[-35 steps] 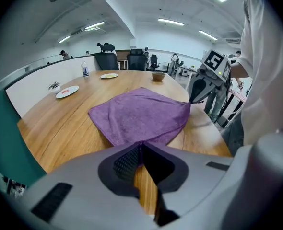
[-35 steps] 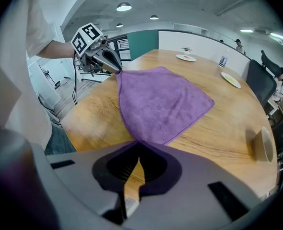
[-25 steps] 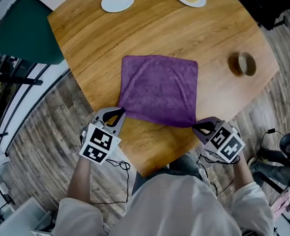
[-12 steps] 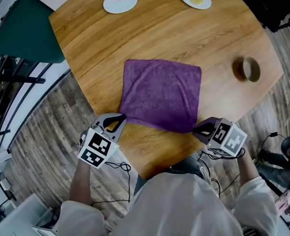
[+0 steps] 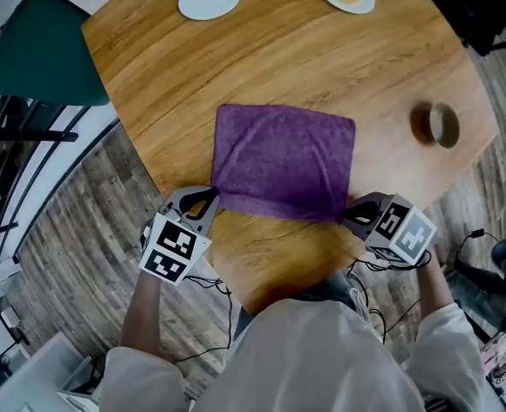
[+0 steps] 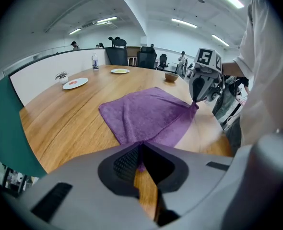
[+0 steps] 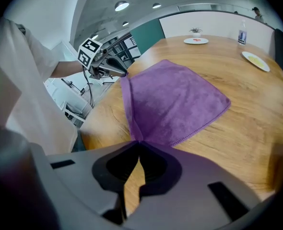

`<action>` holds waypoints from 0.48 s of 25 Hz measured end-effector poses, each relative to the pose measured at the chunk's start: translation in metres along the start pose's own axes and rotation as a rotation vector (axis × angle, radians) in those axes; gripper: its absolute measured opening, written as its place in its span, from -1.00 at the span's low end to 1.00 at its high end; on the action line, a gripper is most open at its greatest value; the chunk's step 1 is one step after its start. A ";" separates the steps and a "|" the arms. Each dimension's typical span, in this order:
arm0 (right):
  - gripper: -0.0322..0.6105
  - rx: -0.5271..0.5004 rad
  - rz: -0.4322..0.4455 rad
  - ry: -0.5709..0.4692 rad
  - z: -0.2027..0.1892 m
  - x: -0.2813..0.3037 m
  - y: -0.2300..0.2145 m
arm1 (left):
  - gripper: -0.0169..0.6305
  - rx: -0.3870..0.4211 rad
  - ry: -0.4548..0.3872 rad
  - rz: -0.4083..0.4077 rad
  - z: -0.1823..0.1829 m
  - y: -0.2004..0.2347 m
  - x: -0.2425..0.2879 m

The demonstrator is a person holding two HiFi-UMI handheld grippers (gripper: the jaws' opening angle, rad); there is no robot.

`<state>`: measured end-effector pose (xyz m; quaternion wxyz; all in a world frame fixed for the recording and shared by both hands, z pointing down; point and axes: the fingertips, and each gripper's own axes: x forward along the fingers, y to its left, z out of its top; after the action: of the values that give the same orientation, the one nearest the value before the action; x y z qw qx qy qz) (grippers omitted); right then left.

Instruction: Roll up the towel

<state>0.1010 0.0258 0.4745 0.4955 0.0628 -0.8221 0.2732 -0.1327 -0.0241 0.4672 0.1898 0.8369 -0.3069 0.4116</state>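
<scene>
- Two near corners of the purple towel (image 5: pixel 283 157) are pinched, one each in the closed jaws of the left gripper (image 5: pixel 210 201) and right gripper (image 5: pixel 347 217).
- It lies flat on the worktop (image 5: pixel 304 50), stretching straight away from both jaws.

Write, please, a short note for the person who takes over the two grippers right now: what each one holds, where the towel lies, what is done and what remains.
Left gripper: shut on the near left corner of the towel.
Right gripper: shut on the towel's near right corner.
Towel: purple, spread flat on the wooden table, close to the person's edge. A small brown bowl stands apart on the right.
Done: both near corners are gripped.
Left: the whole roll. No turn is made yet, so probably fold the near edge over and roll away from the person.
</scene>
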 end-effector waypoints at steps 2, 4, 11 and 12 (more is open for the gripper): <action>-0.86 -0.004 -0.014 -0.004 0.001 0.002 -0.005 | -0.88 -0.001 0.016 0.012 -0.001 0.003 0.004; -0.86 -0.006 -0.033 -0.013 0.004 0.004 -0.011 | -0.88 -0.008 0.028 0.022 -0.003 0.005 0.008; -0.83 -0.012 -0.092 -0.034 0.004 0.007 -0.023 | -0.87 -0.042 0.041 0.038 -0.010 0.008 0.016; -0.80 -0.013 -0.102 -0.035 0.004 0.007 -0.024 | -0.86 -0.051 0.036 0.035 -0.009 0.009 0.015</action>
<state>0.1035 0.0049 0.4884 0.4946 0.1060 -0.8282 0.2410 -0.1361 -0.0311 0.4853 0.2092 0.8187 -0.3285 0.4221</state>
